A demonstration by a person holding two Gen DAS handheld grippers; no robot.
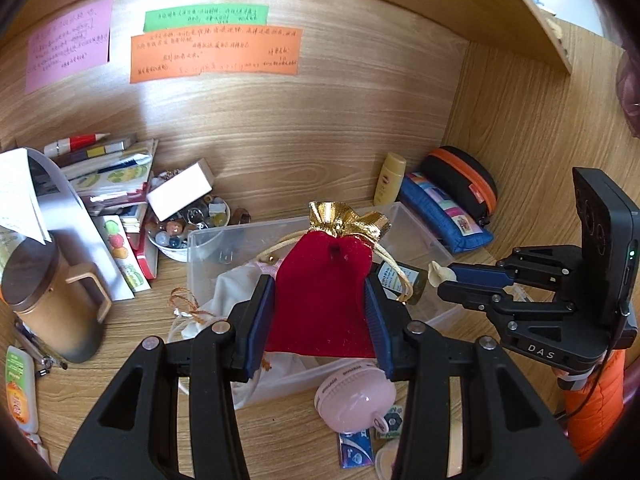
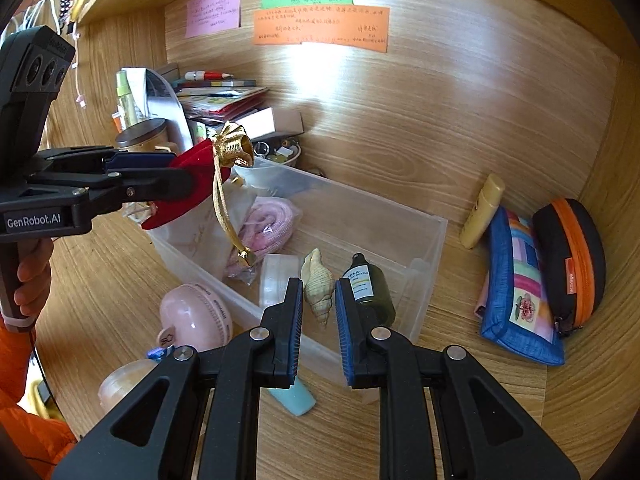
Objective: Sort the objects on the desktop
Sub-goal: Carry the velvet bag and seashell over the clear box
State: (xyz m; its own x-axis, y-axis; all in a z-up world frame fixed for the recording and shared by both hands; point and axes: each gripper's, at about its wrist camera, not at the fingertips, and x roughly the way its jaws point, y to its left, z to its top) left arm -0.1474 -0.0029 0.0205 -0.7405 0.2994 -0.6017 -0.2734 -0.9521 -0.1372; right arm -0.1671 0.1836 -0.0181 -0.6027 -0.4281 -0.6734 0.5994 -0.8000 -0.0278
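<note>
My left gripper (image 1: 318, 280) is shut on a red velvet pouch (image 1: 320, 292) with a gold top and gold cords, held above the clear plastic bin (image 1: 224, 236). From the right wrist view the same pouch (image 2: 196, 160) hangs in the left gripper (image 2: 180, 172) over the bin's left end. My right gripper (image 2: 319, 281) is shut on a cream spiral seashell (image 2: 318, 288), over the bin's (image 2: 360, 200) near side. The shell (image 1: 437, 274) also shows at the right gripper's (image 1: 446, 280) tip in the left wrist view. Inside the bin lie a green bottle (image 2: 368, 288), a pink pouch (image 2: 268, 220) and a white cloth bag.
A pink round gadget (image 2: 196, 318) and a teal tube (image 2: 294, 396) lie before the bin. A blue pouch (image 2: 516, 284), a black orange-zipped case (image 2: 572, 256) and a yellow tube (image 2: 482, 210) fill the right corner. A brown mug (image 1: 52, 300), books and a bowl of marbles (image 1: 188, 224) crowd the left.
</note>
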